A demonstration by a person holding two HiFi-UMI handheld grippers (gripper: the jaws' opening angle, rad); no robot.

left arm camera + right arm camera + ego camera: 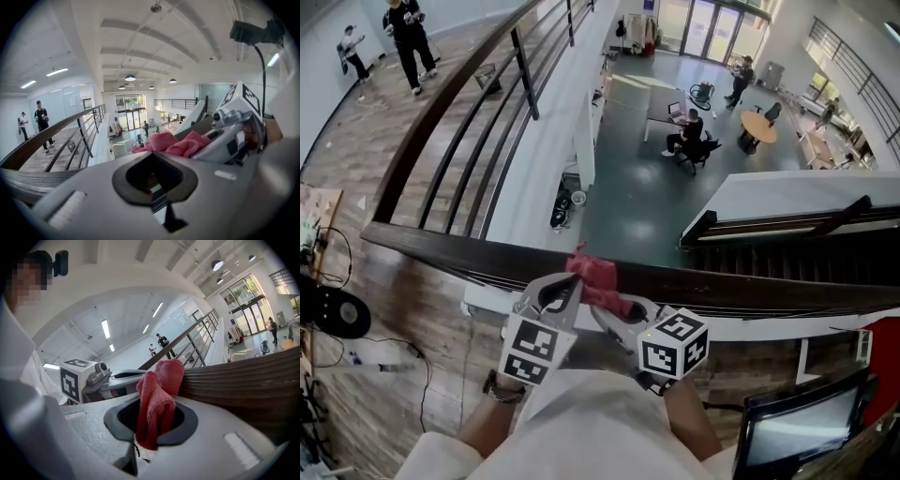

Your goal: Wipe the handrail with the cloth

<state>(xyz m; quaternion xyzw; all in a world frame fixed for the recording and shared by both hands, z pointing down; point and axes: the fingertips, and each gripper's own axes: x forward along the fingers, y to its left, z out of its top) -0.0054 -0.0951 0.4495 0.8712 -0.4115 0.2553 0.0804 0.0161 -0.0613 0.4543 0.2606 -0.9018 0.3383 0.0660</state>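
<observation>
A dark wooden handrail [750, 286] runs across the head view just ahead of me. A pink-red cloth [591, 274] lies bunched on top of it. My right gripper [614, 305] is shut on the cloth [157, 401], which rises out of its jaws and leans against the handrail [239, 380]. My left gripper [567, 287] sits close beside it on the left, jaws shut, its tip at the cloth's left edge. From the left gripper [154, 153] the cloth [176, 143] shows just beyond the tip. Only a small red sliver shows inside the jaw opening.
A second handrail [441, 112] with dark metal bars runs away at the left. Two people [408, 37] stand on the wooden floor beyond it. Past the handrail is a drop to a lower hall with tables and a seated person [684, 133]. A monitor [797, 429] stands at bottom right.
</observation>
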